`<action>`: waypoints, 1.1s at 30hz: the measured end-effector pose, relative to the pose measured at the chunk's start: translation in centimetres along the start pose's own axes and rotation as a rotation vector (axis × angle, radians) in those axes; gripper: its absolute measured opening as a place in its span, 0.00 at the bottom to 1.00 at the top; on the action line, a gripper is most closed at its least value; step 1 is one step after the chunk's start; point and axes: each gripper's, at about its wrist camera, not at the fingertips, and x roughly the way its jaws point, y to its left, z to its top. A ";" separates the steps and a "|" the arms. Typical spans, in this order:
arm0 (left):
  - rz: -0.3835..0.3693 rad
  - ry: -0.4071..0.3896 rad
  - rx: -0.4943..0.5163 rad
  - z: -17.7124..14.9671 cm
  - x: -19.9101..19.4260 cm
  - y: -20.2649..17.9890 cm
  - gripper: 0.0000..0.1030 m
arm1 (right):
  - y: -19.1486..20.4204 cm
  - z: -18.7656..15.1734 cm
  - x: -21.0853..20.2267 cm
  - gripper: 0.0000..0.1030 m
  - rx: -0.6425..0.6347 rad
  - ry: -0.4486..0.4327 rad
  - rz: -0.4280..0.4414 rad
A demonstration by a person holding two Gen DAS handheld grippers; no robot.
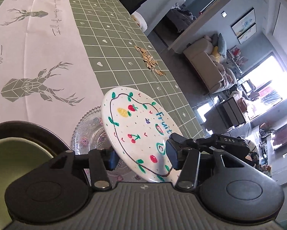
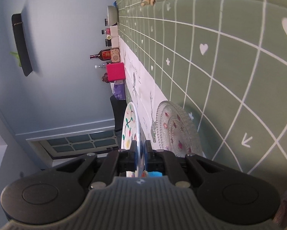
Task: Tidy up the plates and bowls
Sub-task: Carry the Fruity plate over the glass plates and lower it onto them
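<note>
Right gripper (image 2: pixel 141 151) clamped on fruit plate (image 1: pixel 137 132) rim, left gripper (image 1: pixel 141 156) jaws apart around it, glass plate (image 2: pixel 178 128) just beyond on tablecloth (image 2: pixel 229 67)

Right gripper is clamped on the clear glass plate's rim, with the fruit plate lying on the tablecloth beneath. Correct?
No, swapped. The right wrist view shows the right gripper shut on the rim of the fruit plate, held tilted above the clear glass plate, which lies on the tablecloth.
</note>
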 end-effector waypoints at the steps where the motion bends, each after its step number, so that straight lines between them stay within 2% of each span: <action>1: 0.011 0.000 -0.006 0.1 -0.1 0.0 0.59 | -0.2 0.1 0.0 0.05 0.010 -0.003 -0.005; 5: 0.037 0.064 0.015 0.7 -0.9 -0.2 0.59 | -0.1 0.4 -0.4 0.06 -0.004 -0.024 -0.014; 9: 0.111 0.036 0.137 0.6 -2.0 -1.2 0.61 | 0.8 0.2 -0.4 0.06 -0.062 -0.036 -0.037; 12: 0.169 0.047 0.225 0.6 -2.6 -1.9 0.61 | 1.0 0.1 0.0 0.06 -0.084 -0.035 -0.066; 14: 0.220 0.063 0.284 0.4 -3.1 -2.1 0.58 | 0.9 0.0 0.2 0.06 -0.088 -0.038 -0.085; 15: 0.231 0.046 0.305 0.3 -3.6 -2.2 0.57 | 0.9 -0.1 0.3 0.06 -0.096 -0.040 -0.094; 23: 0.290 -0.030 0.284 0.8 -5.3 -1.9 0.58 | 1.9 -0.6 2.0 0.07 -0.196 -0.032 -0.173; 28: 0.274 -0.090 0.253 1.2 -6.7 -1.6 0.58 | 1.8 -1.2 3.1 0.07 -0.238 -0.035 -0.237; 33: 0.276 -0.075 0.240 1.4 -6.5 -1.3 0.58 | 2.9 -1.8 3.3 0.04 -0.324 -0.060 -0.310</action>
